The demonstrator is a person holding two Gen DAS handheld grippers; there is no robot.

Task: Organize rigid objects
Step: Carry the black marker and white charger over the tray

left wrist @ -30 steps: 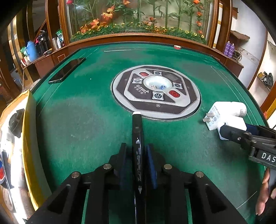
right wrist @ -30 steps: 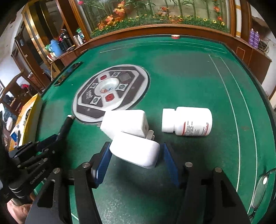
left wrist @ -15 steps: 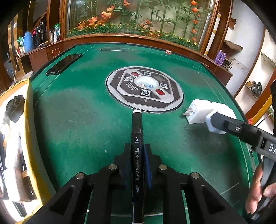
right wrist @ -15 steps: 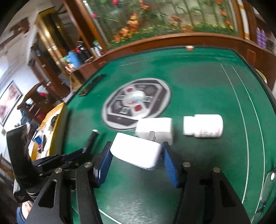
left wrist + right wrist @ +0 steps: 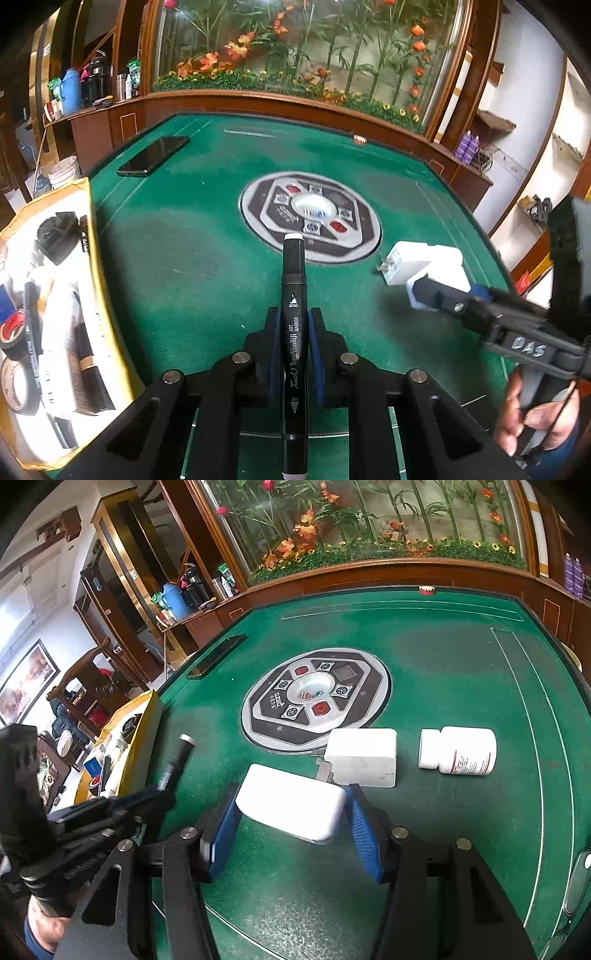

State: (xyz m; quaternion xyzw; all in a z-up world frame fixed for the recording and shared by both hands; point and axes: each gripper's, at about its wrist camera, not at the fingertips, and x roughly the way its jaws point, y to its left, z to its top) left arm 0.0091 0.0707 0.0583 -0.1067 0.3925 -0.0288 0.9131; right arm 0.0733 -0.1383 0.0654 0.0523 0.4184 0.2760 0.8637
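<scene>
My left gripper (image 5: 293, 325) is shut on a black art marker (image 5: 293, 291) and holds it above the green table (image 5: 192, 258), pointing at the centre panel. It also shows in the right wrist view (image 5: 155, 794) with the marker (image 5: 177, 757). My right gripper (image 5: 291, 816) is shut on a white charger block (image 5: 291, 806) and holds it above the felt; the left wrist view shows this block (image 5: 445, 275). A second white plug adapter (image 5: 364, 757) and a white pill bottle (image 5: 458, 751) lie on the table.
A yellow-rimmed box (image 5: 92, 258) with tape rolls and other items sits off the table's left edge. A black phone (image 5: 153, 157) lies at the far left. The round control panel (image 5: 310, 216) is in the middle. A wooden ledge with fake plants runs behind.
Both grippers have risen from the table with their loads. The white charger block has come up off the felt, away from the second adapter. The box at left shows more.
</scene>
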